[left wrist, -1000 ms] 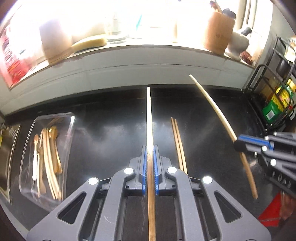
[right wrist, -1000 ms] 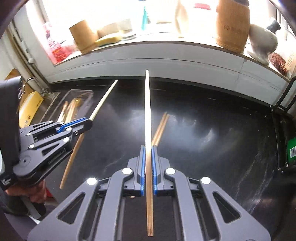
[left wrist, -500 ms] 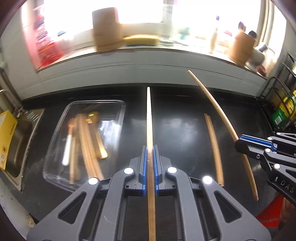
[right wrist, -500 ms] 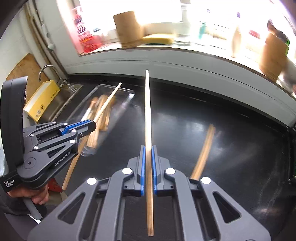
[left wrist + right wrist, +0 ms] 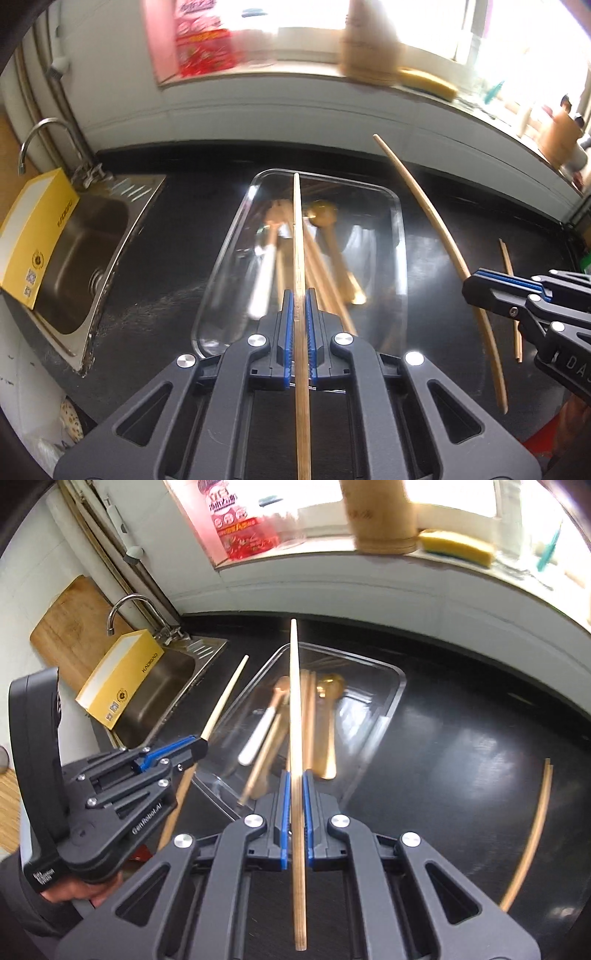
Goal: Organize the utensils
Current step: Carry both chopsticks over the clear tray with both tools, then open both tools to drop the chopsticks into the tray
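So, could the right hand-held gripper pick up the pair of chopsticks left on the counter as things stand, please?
Probably not yet: the right hand-held gripper is already shut on a chopstick above the clear tray, and the loose pair lies off to its right.

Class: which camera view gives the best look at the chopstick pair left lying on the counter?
The right wrist view: the chopstick pair shows along its full length on the bare black counter. In the left wrist view, the pair is small at the edge, partly hidden behind the right gripper.
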Demonstrator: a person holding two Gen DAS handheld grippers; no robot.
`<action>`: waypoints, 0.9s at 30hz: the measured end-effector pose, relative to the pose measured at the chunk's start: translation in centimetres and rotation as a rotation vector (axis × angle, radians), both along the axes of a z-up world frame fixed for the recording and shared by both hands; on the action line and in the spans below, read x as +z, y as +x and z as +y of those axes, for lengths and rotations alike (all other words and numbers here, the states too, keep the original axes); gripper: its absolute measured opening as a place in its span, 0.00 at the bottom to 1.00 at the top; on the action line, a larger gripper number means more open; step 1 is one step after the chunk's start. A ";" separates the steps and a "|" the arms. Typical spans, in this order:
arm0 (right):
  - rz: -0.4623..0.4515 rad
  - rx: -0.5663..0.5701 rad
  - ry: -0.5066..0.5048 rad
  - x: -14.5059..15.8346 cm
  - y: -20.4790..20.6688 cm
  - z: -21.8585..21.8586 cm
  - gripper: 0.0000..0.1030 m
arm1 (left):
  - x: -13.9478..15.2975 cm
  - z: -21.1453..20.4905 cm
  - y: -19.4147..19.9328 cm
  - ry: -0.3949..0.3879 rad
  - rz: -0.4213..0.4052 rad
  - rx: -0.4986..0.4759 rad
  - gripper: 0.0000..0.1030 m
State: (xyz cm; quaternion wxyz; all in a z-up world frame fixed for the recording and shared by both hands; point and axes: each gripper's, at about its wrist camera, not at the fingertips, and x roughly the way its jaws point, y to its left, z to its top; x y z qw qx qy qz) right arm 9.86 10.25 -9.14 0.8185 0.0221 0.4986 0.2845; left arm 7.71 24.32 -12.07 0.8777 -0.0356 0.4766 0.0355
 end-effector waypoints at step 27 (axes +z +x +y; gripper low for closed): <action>0.203 -0.040 -0.008 -7.0 8.9 4.7 0.07 | -6.6 3.8 8.2 -0.080 0.097 0.020 0.06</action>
